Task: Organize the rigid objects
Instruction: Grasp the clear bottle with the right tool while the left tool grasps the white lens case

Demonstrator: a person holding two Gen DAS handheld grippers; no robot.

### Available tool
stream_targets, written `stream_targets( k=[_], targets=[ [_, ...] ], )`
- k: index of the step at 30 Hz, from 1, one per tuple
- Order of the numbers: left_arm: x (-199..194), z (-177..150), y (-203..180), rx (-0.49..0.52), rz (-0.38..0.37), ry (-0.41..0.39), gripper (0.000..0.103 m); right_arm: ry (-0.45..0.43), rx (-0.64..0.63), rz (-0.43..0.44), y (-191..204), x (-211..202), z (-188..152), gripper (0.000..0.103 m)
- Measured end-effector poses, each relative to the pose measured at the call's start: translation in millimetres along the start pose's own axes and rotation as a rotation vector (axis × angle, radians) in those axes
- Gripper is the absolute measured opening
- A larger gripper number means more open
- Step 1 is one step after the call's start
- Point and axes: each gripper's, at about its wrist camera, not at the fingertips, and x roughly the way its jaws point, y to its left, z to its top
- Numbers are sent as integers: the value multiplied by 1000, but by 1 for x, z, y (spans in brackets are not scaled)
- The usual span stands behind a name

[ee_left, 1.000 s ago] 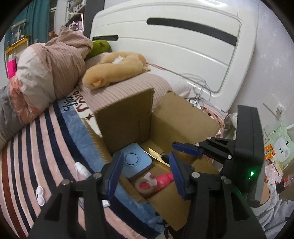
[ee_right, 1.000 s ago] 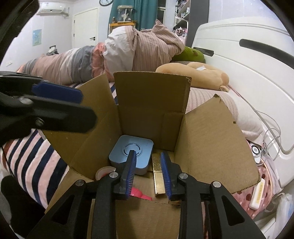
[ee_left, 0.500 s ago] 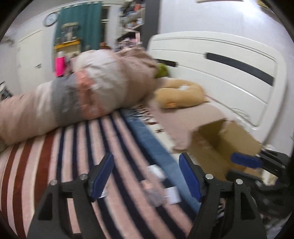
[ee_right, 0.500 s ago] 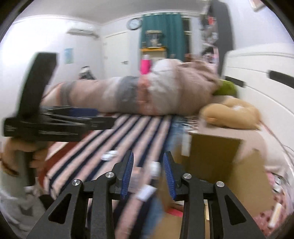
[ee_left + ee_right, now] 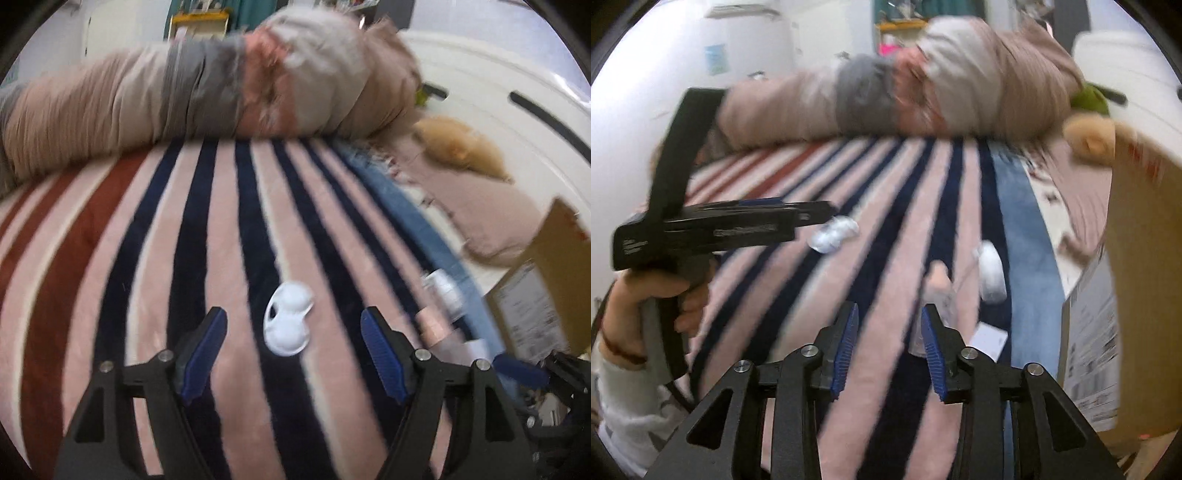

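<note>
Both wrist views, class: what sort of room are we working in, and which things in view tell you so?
Most likely a bedroom. The work surface is a bed with a striped blanket, a bunched-up duvet lies across the far side, and a white headboard stands at the right.

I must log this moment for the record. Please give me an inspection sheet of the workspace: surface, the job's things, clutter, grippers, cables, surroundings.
Surface: striped blanket on a bed, pink with navy and red stripes.
Job's things: white two-lobed case lying on the blanket ahead of the left gripper; cardboard box at the right edge; blurred small white item and pinkish capped item near the box.
Clutter: white card on the blanket.
Grippers: left gripper open, holding nothing; right gripper open, holding nothing.
Cables: nothing seen.
Surroundings: bunched duvet, tan plush toy, white headboard.
</note>
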Motion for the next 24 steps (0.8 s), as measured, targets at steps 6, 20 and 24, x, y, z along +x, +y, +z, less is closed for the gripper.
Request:
stream_targets(
  k=[6, 20, 24],
  targets=[
    [31, -5, 3, 22, 49, 35, 70, 30, 47, -43, -25, 34, -6, 37],
    [32, -8, 3, 25, 8, 36, 28, 16, -13, 0, -23, 41, -9, 23],
    [20, -19, -6, 46, -150, 58, 28, 30, -39, 72, -20, 27, -19, 23]
  ],
)
